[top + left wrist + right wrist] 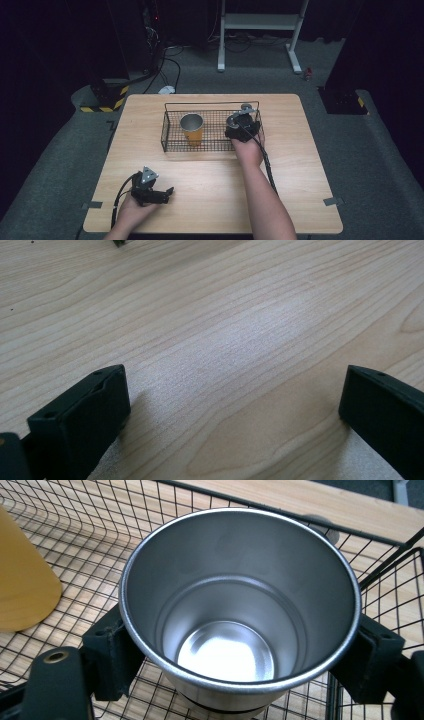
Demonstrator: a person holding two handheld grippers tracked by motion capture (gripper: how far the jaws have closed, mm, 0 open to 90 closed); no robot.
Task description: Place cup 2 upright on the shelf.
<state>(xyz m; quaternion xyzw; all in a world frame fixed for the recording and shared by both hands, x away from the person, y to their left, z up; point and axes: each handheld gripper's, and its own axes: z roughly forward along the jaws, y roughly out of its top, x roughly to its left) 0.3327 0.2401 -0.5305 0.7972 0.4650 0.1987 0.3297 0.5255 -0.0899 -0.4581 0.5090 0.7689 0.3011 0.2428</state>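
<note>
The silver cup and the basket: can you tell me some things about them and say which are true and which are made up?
1. The right hand-held gripper has its jaws on either side of the silver cup. True.
2. The silver cup is full of water. False: it is empty, and its shiny bottom shows.
3. An orange cup stands upright in the wire basket. True.
4. The left hand-held gripper holds a spoon. False: its jaws are wide apart over the bare wooden table with nothing between them.
5. The wire basket sits on the floor. False: it sits on the table.
</note>
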